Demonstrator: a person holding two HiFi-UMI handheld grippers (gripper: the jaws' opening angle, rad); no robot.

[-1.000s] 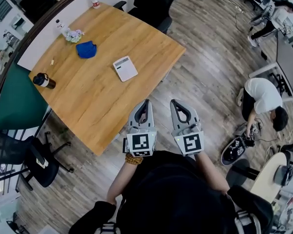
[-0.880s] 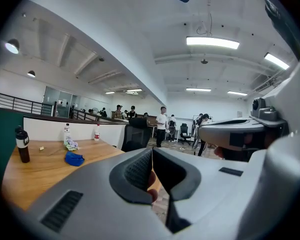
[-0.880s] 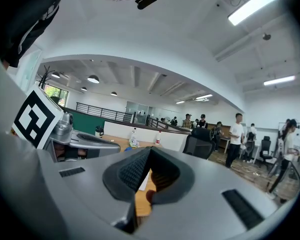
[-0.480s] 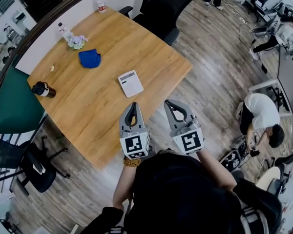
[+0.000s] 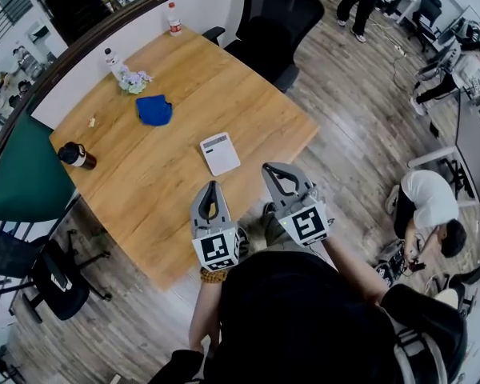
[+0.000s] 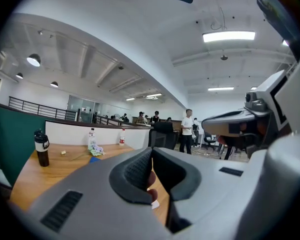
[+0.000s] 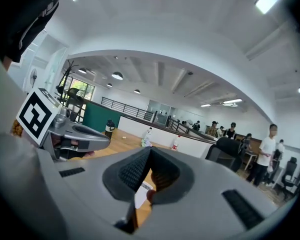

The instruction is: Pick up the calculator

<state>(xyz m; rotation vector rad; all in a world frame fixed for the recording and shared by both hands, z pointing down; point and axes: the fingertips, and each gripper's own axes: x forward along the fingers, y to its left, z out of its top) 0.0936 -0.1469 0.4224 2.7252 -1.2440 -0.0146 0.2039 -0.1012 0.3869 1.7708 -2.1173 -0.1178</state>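
Two grippers of mine show in the head view over the table's (image 5: pixel 160 174) near edge: left gripper (image 5: pixel 211 186) and right gripper (image 5: pixel 272 169). The calculator (image 5: pixel 220 153) lies flat just beyond them. Left gripper view: jaw tips meet, holding nothing. Right gripper view: jaws likewise closed and empty, and only here the calculator peeks between the jaws.

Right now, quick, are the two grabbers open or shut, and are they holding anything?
Left gripper: shut, holding nothing.
Right gripper: shut, holding nothing.
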